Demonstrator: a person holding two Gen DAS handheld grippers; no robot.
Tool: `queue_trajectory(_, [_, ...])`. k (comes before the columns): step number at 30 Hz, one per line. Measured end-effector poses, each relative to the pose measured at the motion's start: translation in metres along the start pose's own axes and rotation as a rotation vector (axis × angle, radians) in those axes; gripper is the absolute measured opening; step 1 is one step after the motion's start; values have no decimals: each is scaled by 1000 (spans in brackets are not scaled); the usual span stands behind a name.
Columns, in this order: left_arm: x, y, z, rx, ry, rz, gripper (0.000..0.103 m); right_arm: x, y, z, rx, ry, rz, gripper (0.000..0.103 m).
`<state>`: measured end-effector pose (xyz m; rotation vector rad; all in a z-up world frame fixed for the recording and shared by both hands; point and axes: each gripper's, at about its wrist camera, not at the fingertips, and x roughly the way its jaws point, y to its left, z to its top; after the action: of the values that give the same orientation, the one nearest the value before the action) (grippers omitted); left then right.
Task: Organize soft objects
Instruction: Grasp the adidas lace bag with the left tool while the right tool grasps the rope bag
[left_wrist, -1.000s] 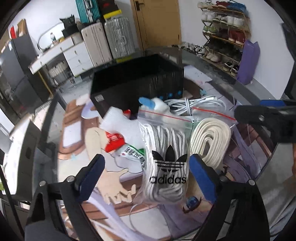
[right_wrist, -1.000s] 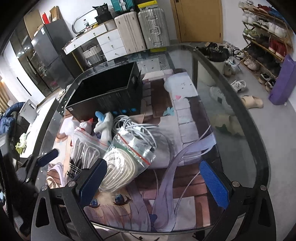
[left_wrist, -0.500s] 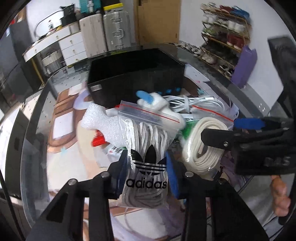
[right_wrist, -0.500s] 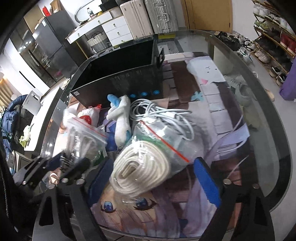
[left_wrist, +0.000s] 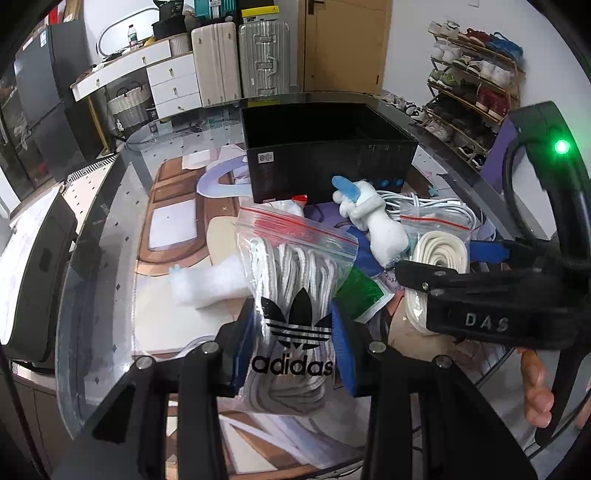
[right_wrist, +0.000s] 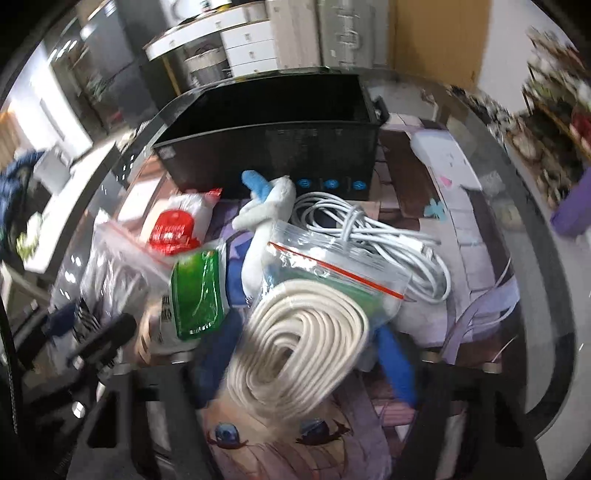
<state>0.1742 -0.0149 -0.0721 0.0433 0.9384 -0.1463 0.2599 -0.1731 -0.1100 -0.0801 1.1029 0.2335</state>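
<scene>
My left gripper (left_wrist: 295, 350) is shut on a clear zip bag of white laces with a black adidas logo (left_wrist: 295, 291), pinching its lower part between the blue pads. The bag of laces (right_wrist: 110, 266) shows blurred at the left of the right wrist view. My right gripper (right_wrist: 303, 358) straddles a zip bag holding a coil of cream rope (right_wrist: 295, 343). Its jaws are closing, the blue fingers (right_wrist: 395, 365) close beside the bag. The right gripper's black body crosses the coil bag (left_wrist: 439, 254) in the left wrist view. A black open box (left_wrist: 325, 147) stands behind the pile.
A white plush with a blue ear (right_wrist: 266, 206), a bundle of white cable (right_wrist: 373, 236), a red and white packet (right_wrist: 173, 229) and a green packet (right_wrist: 199, 291) lie before the box. White stuffing (left_wrist: 210, 284) lies left. The glass table's rim (left_wrist: 92, 280) curves nearby.
My left gripper has shut on the adidas bag and carried it left and up from the pile. My right gripper has come down over the rope coil, and its jaws have narrowed.
</scene>
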Motion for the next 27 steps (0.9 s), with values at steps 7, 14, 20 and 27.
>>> queue_trajectory(7, [-5,-2,-4,17,-17,-2,38,-18,13,-15,-167,-19,32,40])
queue_trajectory(14, [-7,-1,-4,13,-28,-8,38,-18,17,-29,-219,32,116,38])
queue_trajectory(20, [-6,0,-5,7,-24,-2,38,-14,4,-32,-151,67,151,60])
queue_trajectory(27, [-6,-1,-11,4,-10,-5,38,-14,9,-45,-163,82,133,61])
